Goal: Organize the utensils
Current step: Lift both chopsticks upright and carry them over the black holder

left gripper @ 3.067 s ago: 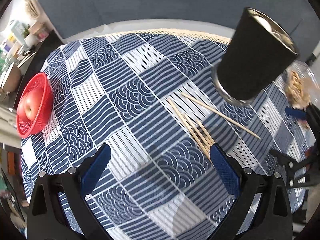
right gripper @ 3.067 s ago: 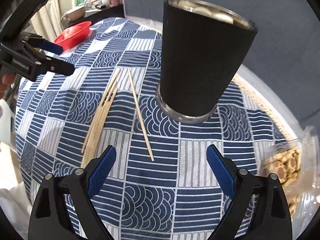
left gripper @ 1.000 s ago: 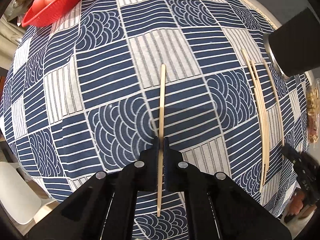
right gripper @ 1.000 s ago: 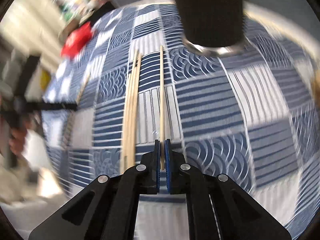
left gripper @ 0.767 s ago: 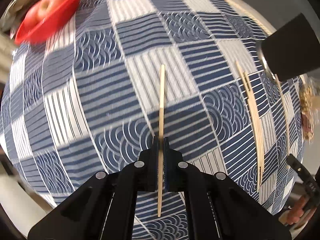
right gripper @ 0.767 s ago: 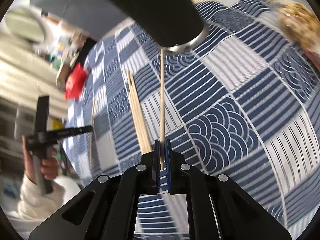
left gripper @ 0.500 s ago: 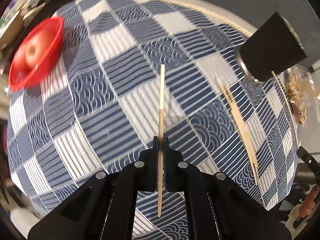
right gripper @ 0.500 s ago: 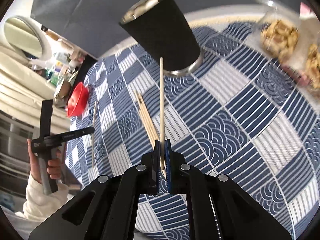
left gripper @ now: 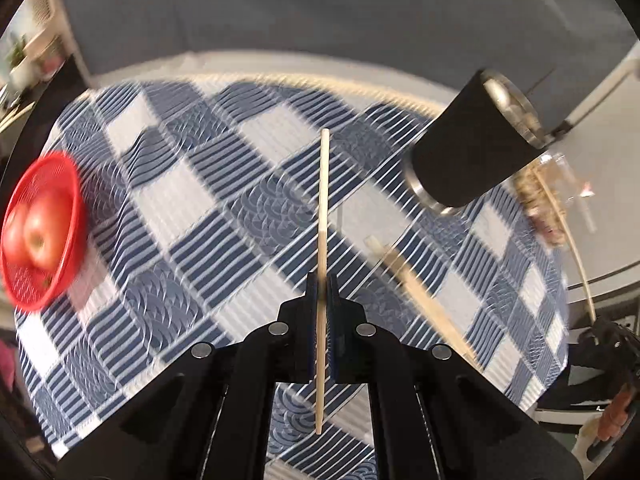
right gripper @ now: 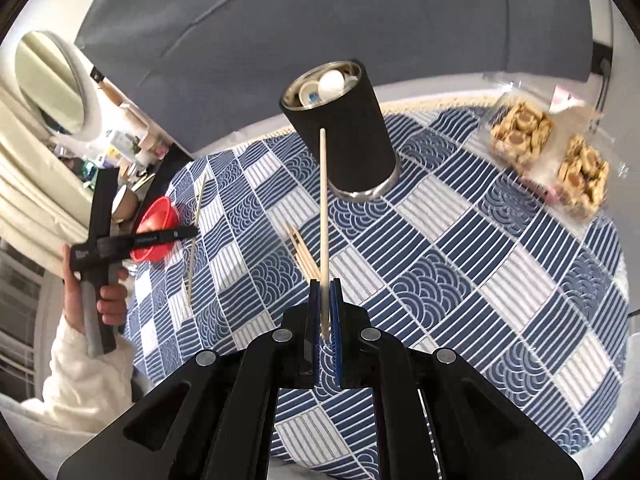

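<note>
My left gripper (left gripper: 322,280) is shut on a wooden chopstick (left gripper: 322,208) and holds it above the table; the gripper also shows in the right wrist view (right gripper: 188,233). My right gripper (right gripper: 325,285) is shut on a second chopstick (right gripper: 323,208), raised above the table with its tip in front of the black cup (right gripper: 344,132). The cup (left gripper: 472,156) stands at the far right and has white utensils inside. A bundle of chopsticks (left gripper: 420,296) lies on the cloth (right gripper: 304,256) near the cup.
A blue and white patterned cloth (right gripper: 460,264) covers the round table. A red basket (left gripper: 44,236) with an apple sits at the left edge. Clear boxes of cookies (right gripper: 552,152) lie at the far right. A grey wall stands behind the table.
Both grippers, open over the table three seconds ago, have each shut on a chopstick and lifted it. Both have risen and tilted up, so the cup and wall come into view.
</note>
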`<state>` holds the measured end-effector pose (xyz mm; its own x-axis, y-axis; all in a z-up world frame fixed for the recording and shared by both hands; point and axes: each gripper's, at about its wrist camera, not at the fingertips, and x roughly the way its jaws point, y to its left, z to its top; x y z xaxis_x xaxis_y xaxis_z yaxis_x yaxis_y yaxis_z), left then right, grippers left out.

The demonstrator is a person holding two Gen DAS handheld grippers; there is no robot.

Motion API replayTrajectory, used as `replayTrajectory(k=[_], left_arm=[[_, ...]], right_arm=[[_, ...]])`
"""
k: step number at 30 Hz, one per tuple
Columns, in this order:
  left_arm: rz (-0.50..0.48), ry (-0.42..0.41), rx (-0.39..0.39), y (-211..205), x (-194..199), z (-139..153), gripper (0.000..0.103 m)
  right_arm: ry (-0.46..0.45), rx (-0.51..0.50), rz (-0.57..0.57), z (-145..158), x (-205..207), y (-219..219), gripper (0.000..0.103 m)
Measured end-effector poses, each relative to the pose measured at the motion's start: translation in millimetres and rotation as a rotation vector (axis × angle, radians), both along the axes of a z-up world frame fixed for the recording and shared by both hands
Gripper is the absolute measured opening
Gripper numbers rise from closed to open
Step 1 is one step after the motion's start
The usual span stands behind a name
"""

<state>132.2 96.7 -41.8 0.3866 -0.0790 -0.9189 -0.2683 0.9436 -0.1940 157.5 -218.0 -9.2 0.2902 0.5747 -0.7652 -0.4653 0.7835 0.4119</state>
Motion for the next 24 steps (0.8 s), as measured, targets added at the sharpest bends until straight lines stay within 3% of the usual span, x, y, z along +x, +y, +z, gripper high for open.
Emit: replayTrajectory(k=[4,15,18,24], left_arm=[[-0.042,-0.068,-0.005,-2,19,18,0.005],[-0.105,-0.291,-0.043,-21,59,74,0.005],[-0.14,-0.343,-0.104,-28,72,86,0.005],[-0.144,-0.399,-0.062,-41,107,100,0.005]], right_arm=[[-0.042,-0.029,0.004,23,-1,-1,0.005],[-0.152,-0.276,0.123,85,43,13,0.004],[-0.171,-0.349,0.184,94,62,20,0.004],[-0.162,-0.5,0.359,100,96,40,0.004]])
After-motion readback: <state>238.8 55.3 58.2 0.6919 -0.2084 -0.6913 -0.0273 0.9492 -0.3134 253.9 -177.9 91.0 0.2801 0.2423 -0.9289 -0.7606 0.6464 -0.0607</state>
